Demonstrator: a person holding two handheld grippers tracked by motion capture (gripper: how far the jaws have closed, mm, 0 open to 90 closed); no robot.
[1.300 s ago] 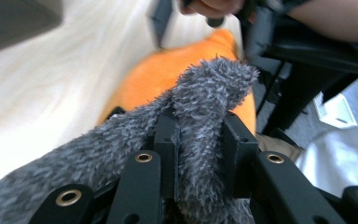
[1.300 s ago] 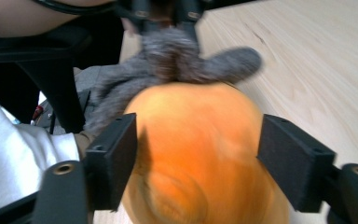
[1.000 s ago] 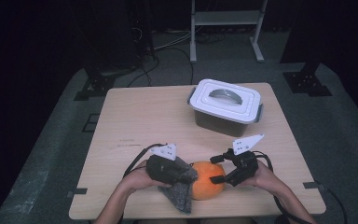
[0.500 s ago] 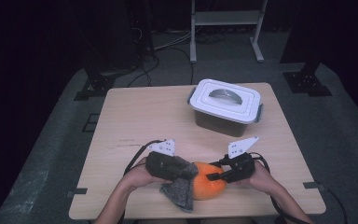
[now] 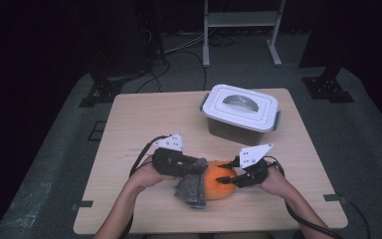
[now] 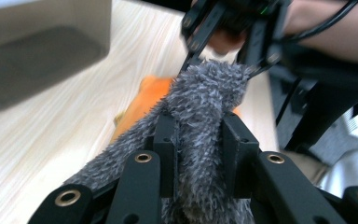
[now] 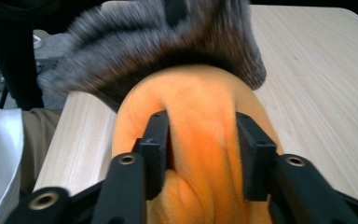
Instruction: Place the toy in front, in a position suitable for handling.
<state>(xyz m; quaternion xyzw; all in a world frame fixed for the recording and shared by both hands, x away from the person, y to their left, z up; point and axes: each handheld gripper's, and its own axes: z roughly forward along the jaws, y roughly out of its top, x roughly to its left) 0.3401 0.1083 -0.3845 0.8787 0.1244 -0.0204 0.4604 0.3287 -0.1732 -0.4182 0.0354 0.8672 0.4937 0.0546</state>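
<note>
left gripper (image 5: 191, 167) is clamped on the grey fuzzy cloth (image 5: 191, 189) near the table's (image 5: 144, 114) front edge, jaws pinching a fold w/ fabric bulging between them. right gripper (image 5: 227, 178) is closed on the orange plush (image 5: 214, 183), which lies touching the cloth. vs 1 s ago both hands sit lower and closer in, so prob. they're pulling the two soft things apart; the lidded bin (image 5: 241, 112) is well apart, untouched.
</note>
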